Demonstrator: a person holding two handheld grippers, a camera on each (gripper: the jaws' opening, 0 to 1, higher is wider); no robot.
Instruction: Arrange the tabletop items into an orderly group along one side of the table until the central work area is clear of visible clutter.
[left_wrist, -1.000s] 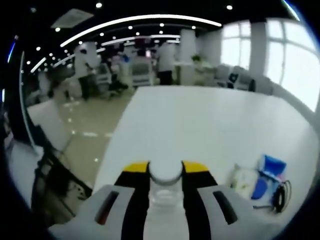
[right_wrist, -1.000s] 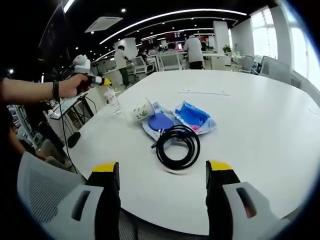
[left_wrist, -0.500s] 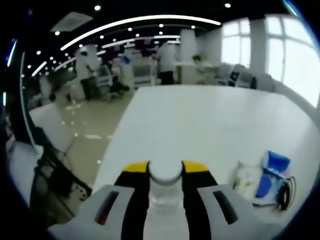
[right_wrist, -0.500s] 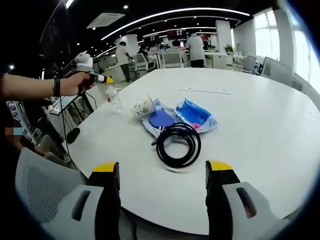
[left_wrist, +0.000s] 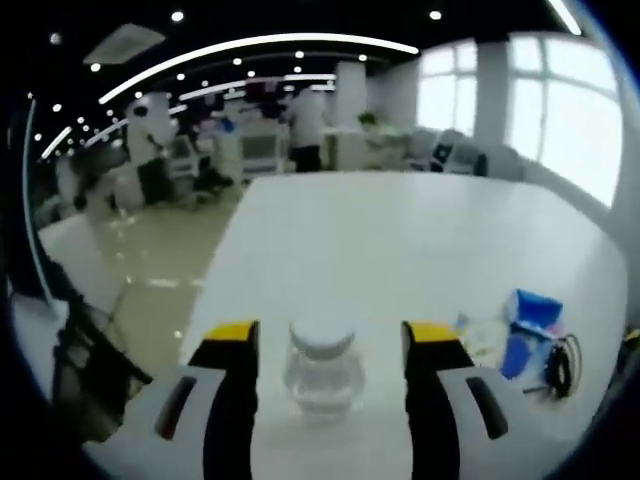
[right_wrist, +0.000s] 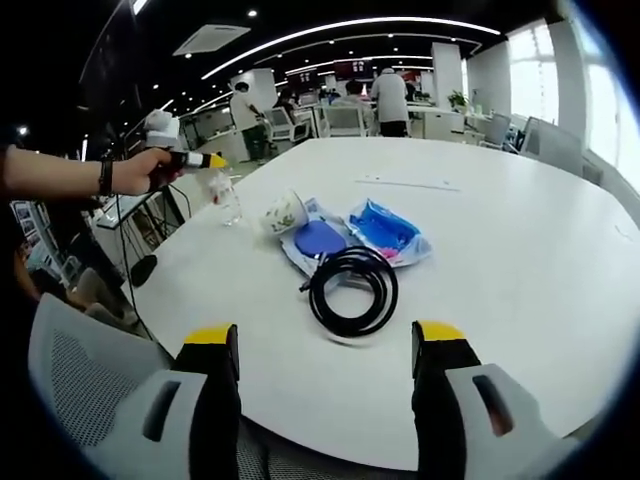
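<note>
A small clear bottle (left_wrist: 322, 365) with a white cap stands on the white table (left_wrist: 400, 240) near its edge, between the spread jaws of my left gripper (left_wrist: 332, 335), which is open and not touching it. In the right gripper view the same bottle (right_wrist: 226, 198) stands just beyond the left gripper (right_wrist: 200, 160), held by a hand. Right of it lie a patterned cup (right_wrist: 285, 213) on its side, a blue disc (right_wrist: 322, 240), a blue packet (right_wrist: 385, 228) and a coiled black cable (right_wrist: 352, 290). My right gripper (right_wrist: 325, 335) is open and holds nothing, short of the cable.
A grey mesh chair (right_wrist: 90, 390) stands at the table's near edge, below the right gripper. The far half of the round table (right_wrist: 500, 180) is bare. People and desks (right_wrist: 385, 95) are in the background, well away.
My left gripper has opened and let go of the bottle, which now stands free between the jaws. The right gripper has stayed put.
</note>
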